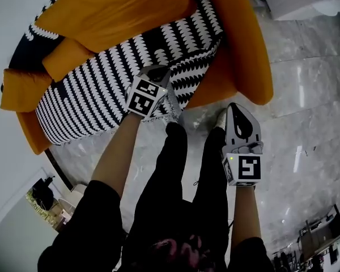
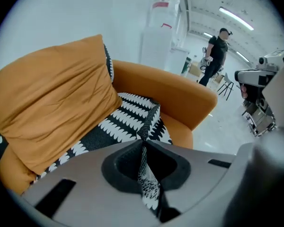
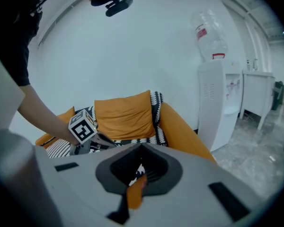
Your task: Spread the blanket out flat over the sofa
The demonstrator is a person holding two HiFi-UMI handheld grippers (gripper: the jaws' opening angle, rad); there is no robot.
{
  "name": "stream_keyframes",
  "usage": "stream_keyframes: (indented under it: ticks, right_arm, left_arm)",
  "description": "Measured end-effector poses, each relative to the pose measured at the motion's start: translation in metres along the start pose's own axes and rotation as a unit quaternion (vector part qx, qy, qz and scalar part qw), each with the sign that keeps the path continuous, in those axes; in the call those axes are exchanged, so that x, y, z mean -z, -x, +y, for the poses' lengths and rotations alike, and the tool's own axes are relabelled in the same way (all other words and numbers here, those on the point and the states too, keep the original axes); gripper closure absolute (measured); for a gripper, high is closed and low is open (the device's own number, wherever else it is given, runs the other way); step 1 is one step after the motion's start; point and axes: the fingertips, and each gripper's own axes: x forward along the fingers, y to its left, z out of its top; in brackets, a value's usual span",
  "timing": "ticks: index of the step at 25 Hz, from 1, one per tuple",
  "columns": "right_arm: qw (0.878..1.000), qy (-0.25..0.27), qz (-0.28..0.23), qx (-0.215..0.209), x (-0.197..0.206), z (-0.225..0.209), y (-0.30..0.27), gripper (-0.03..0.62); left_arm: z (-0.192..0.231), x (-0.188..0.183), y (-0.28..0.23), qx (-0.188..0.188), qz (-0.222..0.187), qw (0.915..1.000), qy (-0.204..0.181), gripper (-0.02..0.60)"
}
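A black-and-white patterned blanket (image 1: 102, 84) covers the seat and part of the back of an orange sofa (image 1: 246, 50). My left gripper (image 1: 161, 77) is over the seat's front edge, shut on a fold of the blanket (image 2: 144, 171), and the cloth rises in a ridge from the seat to its jaws. In the right gripper view the left gripper (image 3: 100, 143) shows beside the seat. My right gripper (image 1: 233, 107) hangs above the floor by the sofa's right arm (image 3: 184, 136). Its jaws meet at the tip with nothing between them.
A large orange cushion (image 2: 52, 103) leans on the sofa back, and a smaller one (image 1: 65, 58) lies at the left. A white water dispenser (image 3: 217, 103) stands to the sofa's right. A person (image 2: 217, 56) and machinery (image 2: 260, 79) are far off on the marble floor (image 1: 306, 112).
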Motion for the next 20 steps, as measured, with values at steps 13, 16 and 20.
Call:
stream_keyframes:
  ticks: [13,16,20]
  right_arm:
    - [0.998,-0.029,-0.053,0.027,-0.043,-0.020,0.062,0.574]
    - [0.997,-0.039,-0.059,0.036,-0.043,-0.031,0.077,0.574]
    - [0.996,-0.039,-0.068,0.048,-0.049,-0.047,0.097,0.574]
  left_arm:
    - [-0.092,-0.051,0.048,0.018,-0.030,0.9994,-0.008,0.555]
    - [-0.116,-0.060,0.050,0.023,-0.038,0.9990,-0.001,0.555]
    - [-0.146,-0.070,0.054,0.034,-0.051,0.9977,0.030,0.555]
